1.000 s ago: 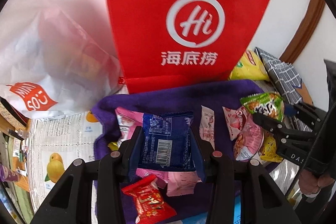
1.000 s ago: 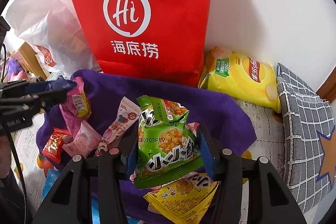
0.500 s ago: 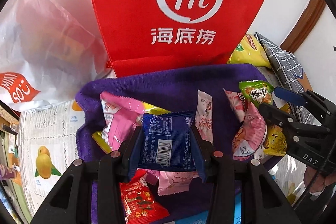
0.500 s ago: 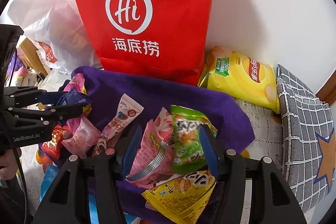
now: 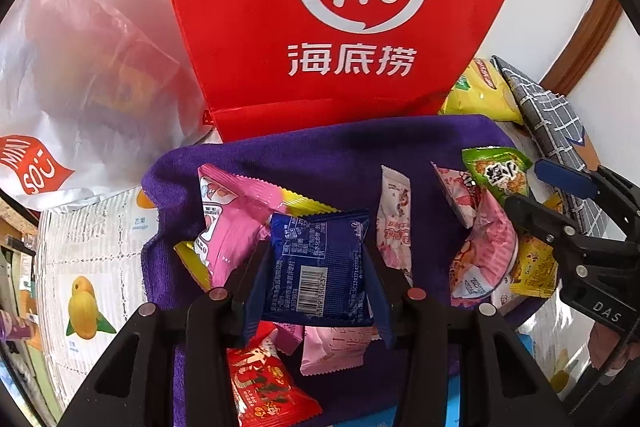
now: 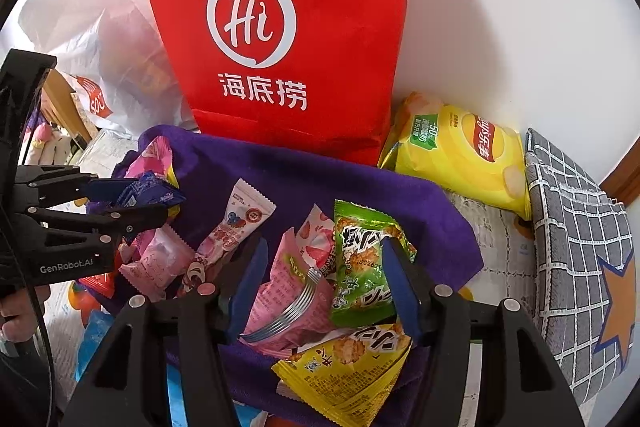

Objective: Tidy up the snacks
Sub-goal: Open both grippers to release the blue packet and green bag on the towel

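My left gripper (image 5: pixel 316 247) is shut on a dark blue snack packet (image 5: pixel 320 267) and holds it just above the purple cloth (image 5: pixel 320 155). A pink packet (image 5: pixel 228 211) and a red packet (image 5: pixel 264 387) lie under it. My right gripper (image 6: pixel 325 251) stands open over a pile at the cloth's right side. A green packet (image 6: pixel 360 267) leans on its right finger, apart from the left one, beside a pink packet (image 6: pixel 288 299) and a yellow packet (image 6: pixel 348 367). In the right wrist view the left gripper (image 6: pixel 132 203) shows at the left with the blue packet (image 6: pixel 148 187).
A tall red paper bag (image 6: pixel 280 27) stands against the wall behind the cloth. A yellow chips bag (image 6: pixel 460 155) and a grey checked cushion (image 6: pixel 576 247) lie to the right. A white plastic bag (image 5: pixel 80 87) sits at the left, and a slim white-pink packet (image 6: pixel 240 223) at the cloth's middle.
My right gripper opened wider and the green packet slipped from upright between its fingers onto the pile. My left gripper sank toward the cloth with the blue packet still in it.
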